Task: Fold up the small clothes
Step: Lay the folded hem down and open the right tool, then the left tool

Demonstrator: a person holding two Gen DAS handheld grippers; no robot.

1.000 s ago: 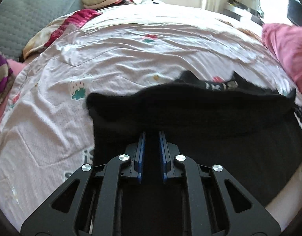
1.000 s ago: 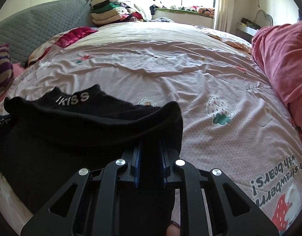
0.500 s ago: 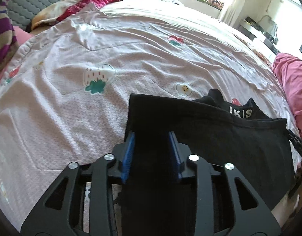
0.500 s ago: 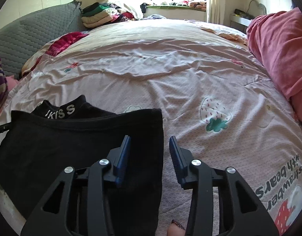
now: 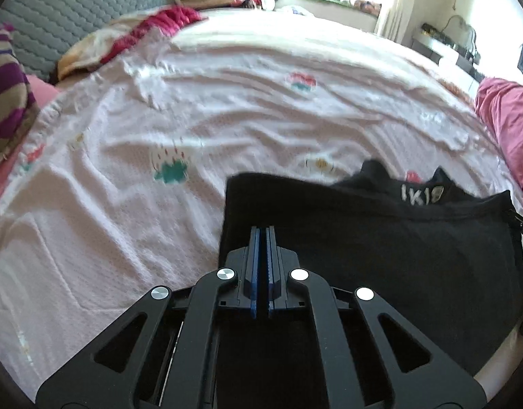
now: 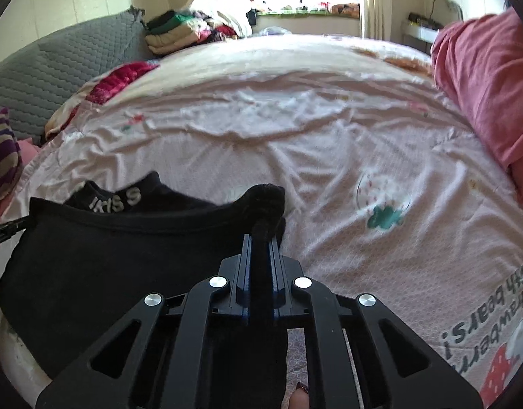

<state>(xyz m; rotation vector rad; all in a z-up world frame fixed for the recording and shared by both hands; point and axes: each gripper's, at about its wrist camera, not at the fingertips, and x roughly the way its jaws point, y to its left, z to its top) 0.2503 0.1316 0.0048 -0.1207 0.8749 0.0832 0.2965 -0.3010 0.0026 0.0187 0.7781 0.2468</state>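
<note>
A black garment [image 5: 380, 255] with white lettering on its band [image 5: 421, 194] lies folded on the pink printed bed cover [image 5: 227, 102], near the bed's front edge. My left gripper [image 5: 262, 230] is over the garment's left part with its blue pads pressed together. No cloth shows between them. In the right wrist view the same garment [image 6: 125, 255] fills the lower left. My right gripper [image 6: 261, 237] is shut on its right corner, and black fabric bunches up between and just beyond the pads.
A grey quilted cushion [image 6: 57, 68] and a pile of folded clothes [image 6: 179, 30] are at the far left. A pink blanket [image 6: 482, 85] lines the right side. A striped cushion [image 5: 5, 102] lies at the left edge. A person's fingertip [image 6: 300, 398] shows under the right gripper.
Both grippers opened and let go of the raised folded edge, which dropped flat on the bed. Both then shut again, the right one on the garment's right corner.
</note>
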